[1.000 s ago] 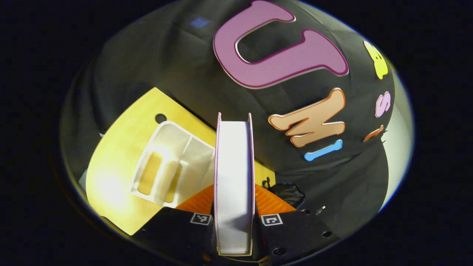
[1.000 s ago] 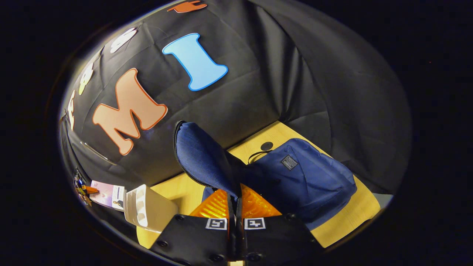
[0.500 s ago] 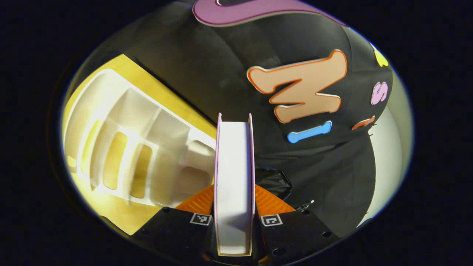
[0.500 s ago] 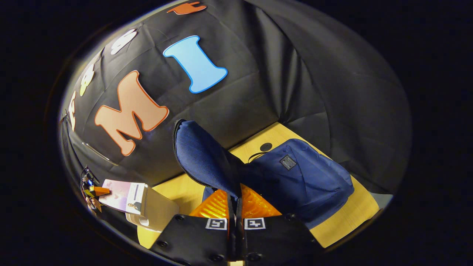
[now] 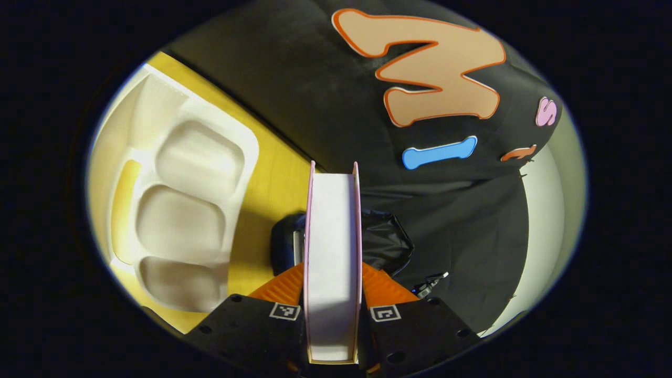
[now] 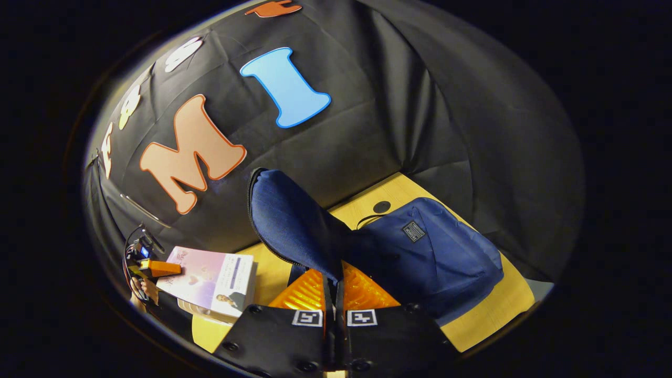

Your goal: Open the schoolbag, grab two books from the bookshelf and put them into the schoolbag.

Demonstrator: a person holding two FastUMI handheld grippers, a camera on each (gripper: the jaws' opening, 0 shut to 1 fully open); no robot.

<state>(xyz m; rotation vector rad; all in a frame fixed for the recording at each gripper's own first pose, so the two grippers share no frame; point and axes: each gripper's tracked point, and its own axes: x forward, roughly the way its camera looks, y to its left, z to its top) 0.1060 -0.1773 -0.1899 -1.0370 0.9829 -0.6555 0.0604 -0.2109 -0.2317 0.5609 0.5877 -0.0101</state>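
My left gripper [image 5: 332, 275] is shut on a book [image 5: 332, 231], seen edge-on with white pages between pink covers. In the right gripper view the same book [image 6: 210, 278] shows its pink cover at the lower left, with the left gripper [image 6: 157, 269] on its far end. My right gripper [image 6: 334, 286] is shut on the blue flap [image 6: 289, 220] of the schoolbag [image 6: 436, 257] and holds it raised. The bag lies on the yellow table [image 6: 493, 310]. The inside of the bag is hidden behind the flap.
A white bookshelf [image 5: 184, 210] with moulded slots lies on the yellow table [image 5: 273, 173] left of the held book. A dark shape [image 5: 388, 244] sits just beyond the book. The black cloth wall stands close behind the table.
The left gripper has carried the book away from the white shelf, which slid to the left of its view. In the right gripper view the book came closer. The raised flap has hardly moved.
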